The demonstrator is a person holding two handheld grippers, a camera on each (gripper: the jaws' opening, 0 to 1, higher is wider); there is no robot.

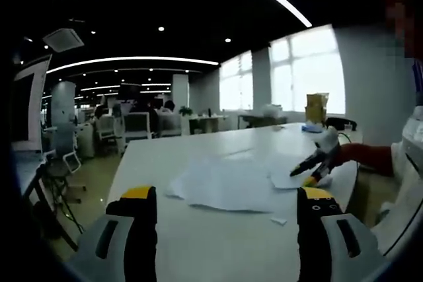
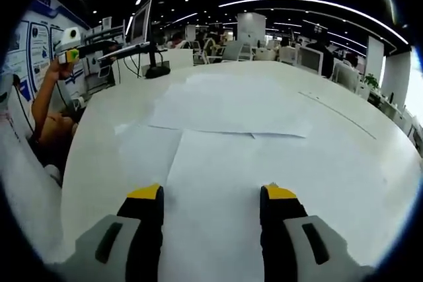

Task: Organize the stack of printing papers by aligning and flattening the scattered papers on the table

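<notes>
Several white printing papers lie loosely overlapped on the white table. My left gripper hovers open above the table's near end, short of the sheets, with nothing between its jaws. Coming in from the right, my right gripper rests low at the papers' right edge. In the right gripper view, my right gripper is open just over the nearest sheet, with a second sheet beyond it. The left gripper is held up at the far left in a hand.
A small paper scrap lies near the front. A monitor on a stand sits at the table's far corner. A box stands at the far end by the windows. Office chairs and desks fill the room behind.
</notes>
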